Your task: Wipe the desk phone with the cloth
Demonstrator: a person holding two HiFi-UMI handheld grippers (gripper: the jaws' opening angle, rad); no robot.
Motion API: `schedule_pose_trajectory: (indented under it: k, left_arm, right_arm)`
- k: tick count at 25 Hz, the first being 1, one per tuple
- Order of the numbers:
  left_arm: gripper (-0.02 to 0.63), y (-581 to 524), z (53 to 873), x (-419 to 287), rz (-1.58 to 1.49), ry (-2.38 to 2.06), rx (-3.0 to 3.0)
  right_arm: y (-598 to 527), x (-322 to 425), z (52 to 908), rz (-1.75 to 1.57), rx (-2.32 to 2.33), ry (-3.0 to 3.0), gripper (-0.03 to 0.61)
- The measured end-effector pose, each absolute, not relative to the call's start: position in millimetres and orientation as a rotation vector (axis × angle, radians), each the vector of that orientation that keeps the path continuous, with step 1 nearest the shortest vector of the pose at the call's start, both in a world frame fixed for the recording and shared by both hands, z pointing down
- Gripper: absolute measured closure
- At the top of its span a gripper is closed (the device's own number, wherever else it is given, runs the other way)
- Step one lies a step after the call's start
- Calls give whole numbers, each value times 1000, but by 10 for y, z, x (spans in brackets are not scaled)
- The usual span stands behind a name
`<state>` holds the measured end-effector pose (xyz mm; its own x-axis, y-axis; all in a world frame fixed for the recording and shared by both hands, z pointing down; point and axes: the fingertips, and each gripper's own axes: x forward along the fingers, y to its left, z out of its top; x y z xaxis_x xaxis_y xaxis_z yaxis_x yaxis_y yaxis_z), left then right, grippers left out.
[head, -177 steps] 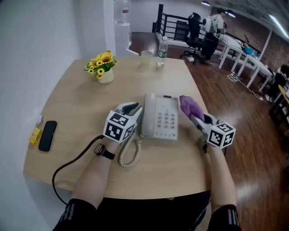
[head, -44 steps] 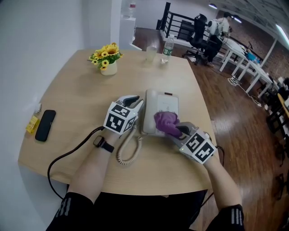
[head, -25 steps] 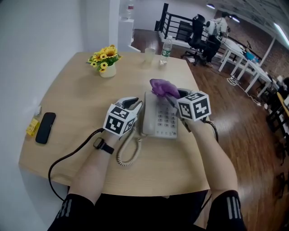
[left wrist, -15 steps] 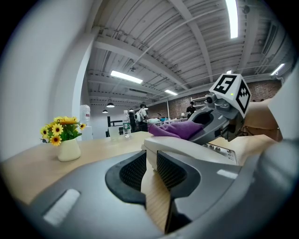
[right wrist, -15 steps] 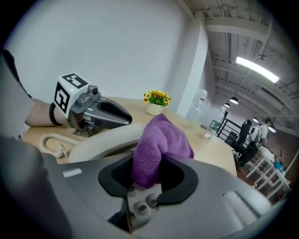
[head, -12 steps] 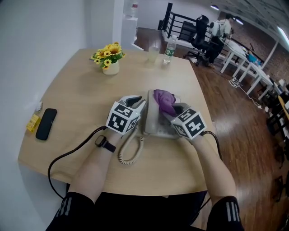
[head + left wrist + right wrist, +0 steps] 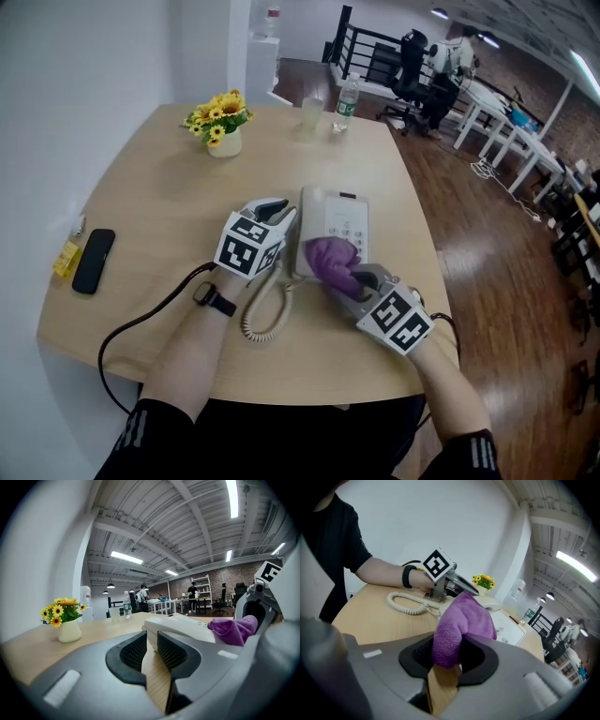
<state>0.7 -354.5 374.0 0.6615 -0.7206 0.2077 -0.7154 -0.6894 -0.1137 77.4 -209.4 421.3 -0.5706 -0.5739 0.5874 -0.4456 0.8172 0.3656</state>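
A white desk phone (image 7: 343, 217) lies mid-table, its coiled cord (image 7: 263, 316) trailing toward me. My right gripper (image 7: 356, 278) is shut on a purple cloth (image 7: 328, 260), which rests on the near part of the phone's face beside the handset. In the right gripper view the cloth (image 7: 461, 620) bulges out from between the jaws, with the keypad (image 7: 509, 628) beyond. My left gripper (image 7: 276, 212) sits at the phone's left side, its jaws nearly closed with nothing between them; the handset (image 7: 180, 626) lies just past its tips (image 7: 152, 641).
A vase of yellow flowers (image 7: 222, 139) stands at the far left. A water bottle (image 7: 344, 97) and a cup (image 7: 310, 114) stand at the far edge. A black mobile phone (image 7: 92, 262) lies by the left edge. A black cable (image 7: 141, 325) runs off the near edge.
My right gripper has drawn the cloth along the phone, from its far end a second ago to its near end now. The left gripper has stayed put.
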Motion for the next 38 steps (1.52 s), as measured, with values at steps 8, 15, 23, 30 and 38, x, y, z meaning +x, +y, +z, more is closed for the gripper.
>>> schedule_pose_trajectory:
  k: [8,15,23,30,38]
  left_arm:
    - [549,-3547,3742,11,-371,1227,-2842]
    - [551,-3536,3747,11,-369,1232,-2842]
    - [549,-3533,3729,7,-370,1229,-2841]
    - [551,-3536,3730,7,-370,1230,-2839]
    - [551,-3539,3730,12,-377,1228,-2837]
  right_arm:
    - [-1748,774,4083,-367,588,-2278,465]
    - [-1952,641,4158,-537,565,-2200,465]
    - [-1996,999,4233,-347,631,-2233,465]
    - [-2006,1479,4250,-236,735,-2225,465]
    - [-2018,1910,4155,-146,898,-2244,465]
